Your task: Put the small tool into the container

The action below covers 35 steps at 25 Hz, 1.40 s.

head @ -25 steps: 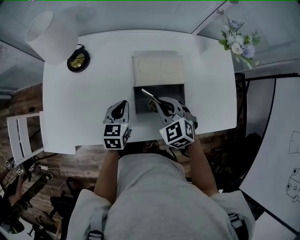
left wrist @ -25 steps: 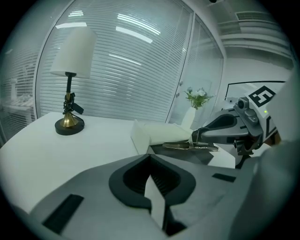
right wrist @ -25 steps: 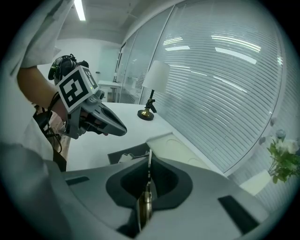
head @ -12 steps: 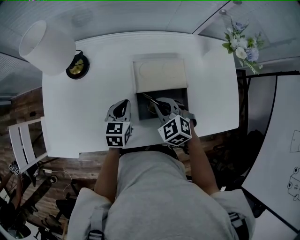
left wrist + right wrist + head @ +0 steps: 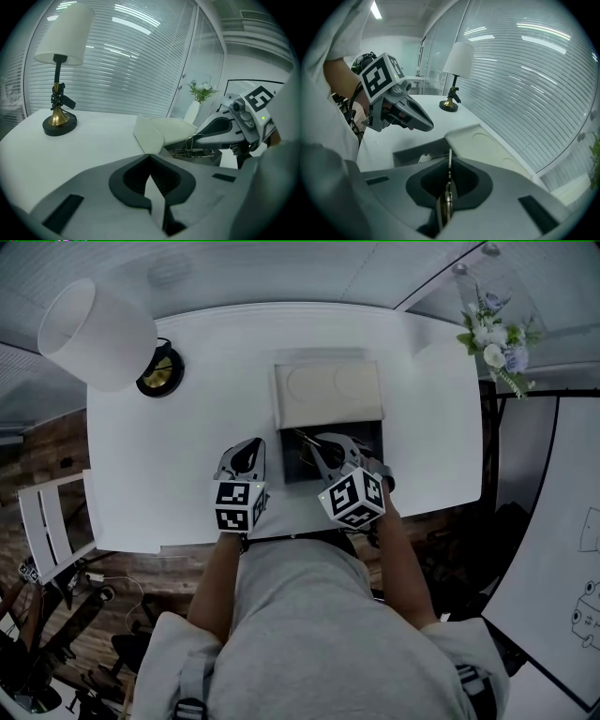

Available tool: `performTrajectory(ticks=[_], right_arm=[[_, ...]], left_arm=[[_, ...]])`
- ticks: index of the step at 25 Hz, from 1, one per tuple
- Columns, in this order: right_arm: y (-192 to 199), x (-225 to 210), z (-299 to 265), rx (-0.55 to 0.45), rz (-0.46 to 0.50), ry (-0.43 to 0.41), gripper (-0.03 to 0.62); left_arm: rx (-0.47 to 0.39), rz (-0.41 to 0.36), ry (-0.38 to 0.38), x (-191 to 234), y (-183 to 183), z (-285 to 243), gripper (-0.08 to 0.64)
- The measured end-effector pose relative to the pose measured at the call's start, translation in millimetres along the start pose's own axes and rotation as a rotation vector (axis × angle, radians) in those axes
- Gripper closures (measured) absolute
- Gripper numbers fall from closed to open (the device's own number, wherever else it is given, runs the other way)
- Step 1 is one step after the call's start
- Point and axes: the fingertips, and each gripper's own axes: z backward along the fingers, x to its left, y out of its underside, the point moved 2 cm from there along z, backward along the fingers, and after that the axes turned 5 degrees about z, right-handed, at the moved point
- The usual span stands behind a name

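The container [image 5: 375, 432] is a dark grey box on the white table, its cream lid [image 5: 328, 390] folded back behind it. My right gripper [image 5: 314, 448] is shut on the small tool [image 5: 298, 438], a thin metal spring tool, and holds it tilted over the box's opening. In the right gripper view the tool [image 5: 449, 164] stands as a narrow strip between the jaws of the right gripper [image 5: 449, 157], above the box wall [image 5: 417, 150]. My left gripper [image 5: 246, 450] rests just left of the box, shut with nothing in it. The left gripper view shows the tool [image 5: 194, 151] at the box's rim.
A lamp with a white shade [image 5: 94, 324] and brass base [image 5: 159, 371] stands at the table's far left corner. A vase of flowers [image 5: 497, 343] is off the far right corner. A white chair [image 5: 47, 521] is to the left, and a whiteboard [image 5: 562, 549] to the right.
My right gripper has sunk with the tool, from above the box's far edge down toward its opening. The left gripper has drifted a little lower beside the box.
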Motion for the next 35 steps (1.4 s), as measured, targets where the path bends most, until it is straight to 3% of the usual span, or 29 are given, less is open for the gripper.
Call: performTrajectory(ticks=[13, 19, 35], right_arm=[[20.7, -1.1, -7.3, 0.092, 0.064, -0.027, 0.566], [30.2, -6.6, -10.3, 0.154, 0.151, -0.016, 0.566], [36.1, -1.0, -9.0, 0.190, 0.213, -0.010, 0.565]], left_arm=[[0.017, 0.008, 0.019, -2.7, 3.3, -8.3, 0.538], [0.022, 0.005, 0.018, -1.7, 2.2, -9.4, 0.538], [0.024, -0.010, 0.039, -11.0, 2.4, -10.4, 0.538]])
